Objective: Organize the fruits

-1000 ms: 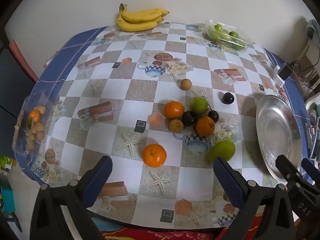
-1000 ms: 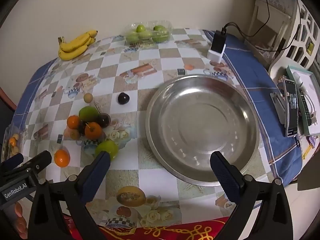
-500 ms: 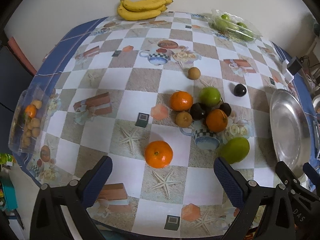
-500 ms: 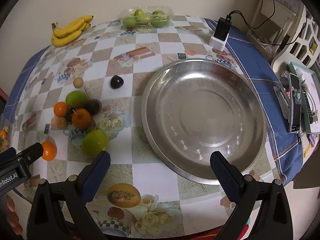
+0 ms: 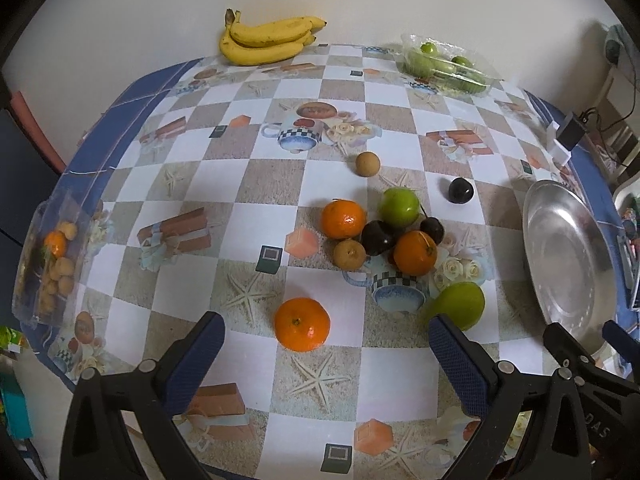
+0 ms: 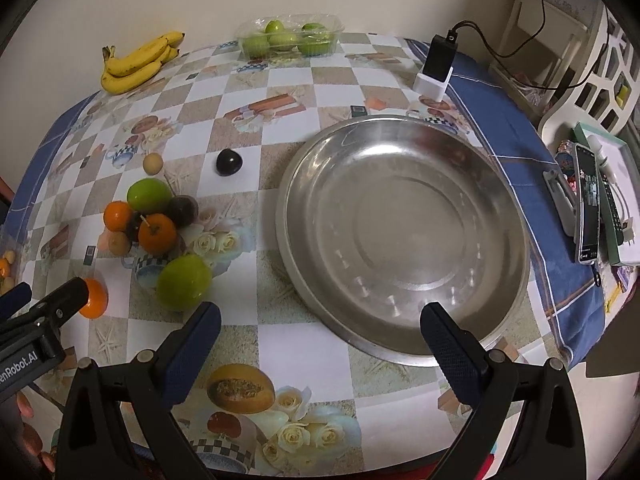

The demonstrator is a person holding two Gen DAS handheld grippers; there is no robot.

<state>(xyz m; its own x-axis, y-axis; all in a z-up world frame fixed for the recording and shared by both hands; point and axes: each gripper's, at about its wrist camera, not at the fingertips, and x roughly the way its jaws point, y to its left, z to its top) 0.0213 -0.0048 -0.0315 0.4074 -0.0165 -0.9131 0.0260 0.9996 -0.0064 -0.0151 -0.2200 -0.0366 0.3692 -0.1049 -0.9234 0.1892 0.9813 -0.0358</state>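
Loose fruit lies mid-table: a lone orange nearest me, a green fruit, and a heap of two oranges, a green apple, dark plums and a small brown fruit. A single dark plum and another brown fruit lie farther back. My left gripper is open just in front of the lone orange, holding nothing. My right gripper is open and empty over the near rim of the big steel plate. The left tool shows at the right view's left edge.
Bananas and a clear box of green fruit sit by the back wall. A clear box of small fruit hangs at the left table edge. A charger block stands behind the plate; a phone and clutter lie right.
Both grippers have moved forward and lower toward the table. The lone orange now sits close between the left fingers' line, and the plate fills more of the right view.
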